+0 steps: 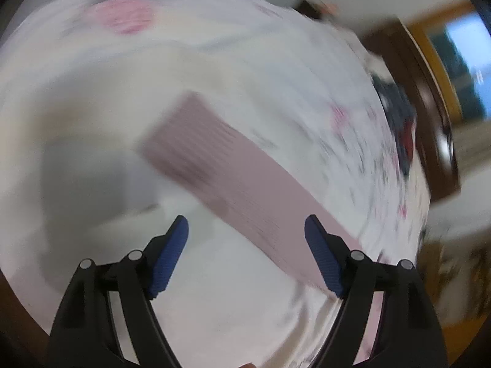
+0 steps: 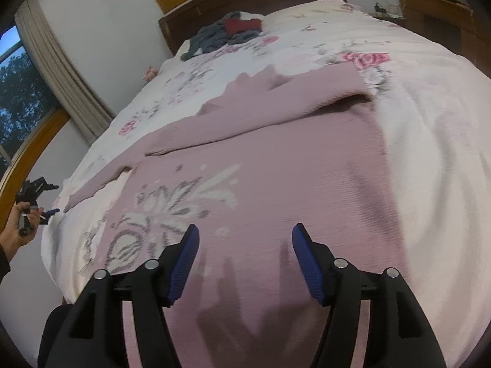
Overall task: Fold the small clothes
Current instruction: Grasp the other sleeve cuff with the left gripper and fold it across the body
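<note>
The left wrist view is heavily smeared by motion blur; only broad shapes can be made out there, and the floral print dissolves into streaks. In it the left gripper (image 1: 246, 239) shows its blue ribbed fingers spread wide with nothing between them, above a strip of the pink top (image 1: 214, 165) lying diagonally on the white floral bedspread (image 1: 276, 61). The right wrist view is sharper. The right gripper (image 2: 245, 245) likewise stands with jaws apart and empty, poised over the near body of the top (image 2: 291, 168), a ribbed knit in dusty pink with a pale printed motif on the left of its front. One sleeve lies folded across the chest; the other trails off toward the left edge of the bed. The garment's near hem is cut off by the frame. At the far end of the bed a crumpled heap of grey and red clothes (image 2: 227, 32) rests near the dark wooden headboard (image 2: 196, 15). At far left a hand (image 2: 18, 230) holds the other gripper just off the bed's edge. Bare bedspread lies open to the right of the top.
</note>
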